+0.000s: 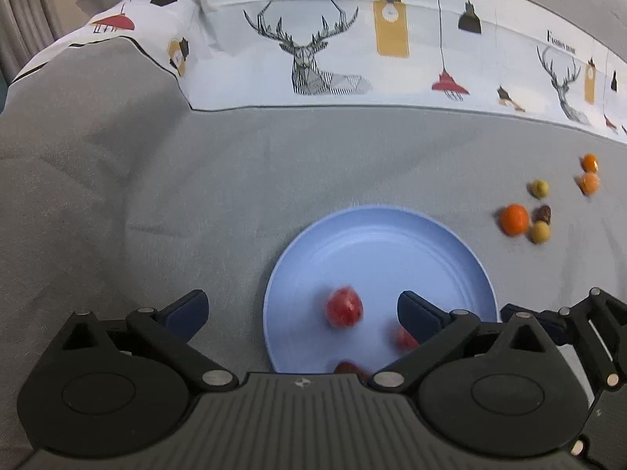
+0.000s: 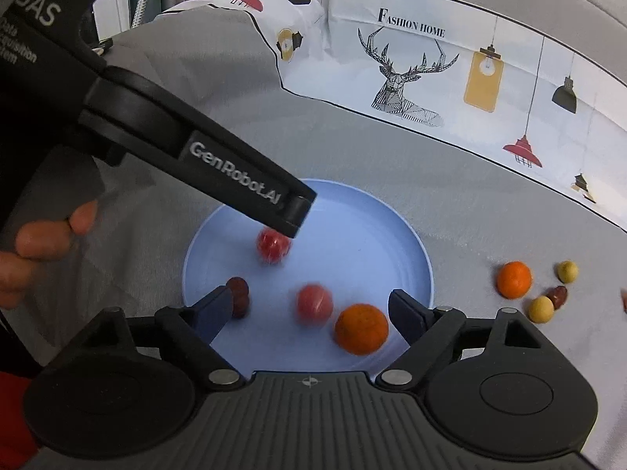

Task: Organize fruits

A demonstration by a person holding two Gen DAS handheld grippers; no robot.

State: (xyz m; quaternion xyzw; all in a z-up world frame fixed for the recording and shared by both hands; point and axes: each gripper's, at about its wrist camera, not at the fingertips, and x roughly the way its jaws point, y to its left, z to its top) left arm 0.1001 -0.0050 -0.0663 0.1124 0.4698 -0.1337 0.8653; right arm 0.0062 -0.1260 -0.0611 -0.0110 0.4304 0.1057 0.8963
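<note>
A light blue plate (image 1: 450, 250) lies on the grey cloth; it also shows in the right wrist view (image 2: 376, 231). In that view it holds two blurred red fruits (image 2: 273, 245) (image 2: 314, 303), an orange (image 2: 361, 328) and a dark red date (image 2: 239, 295). My left gripper (image 1: 301, 313) is open above the plate's left part, with a red fruit (image 1: 343, 307) between its fingers but untouched. My right gripper (image 2: 309, 315) is open low over the plate's near side, the orange and one red fruit between its fingers.
Loose fruits lie on the cloth right of the plate: an orange (image 2: 514, 279), two yellow-green balls (image 2: 541, 309) (image 2: 568, 271) and a dark date (image 2: 558, 296). Two more small oranges (image 1: 589, 174) lie farther off. A patterned white cloth band (image 1: 313, 47) runs along the back.
</note>
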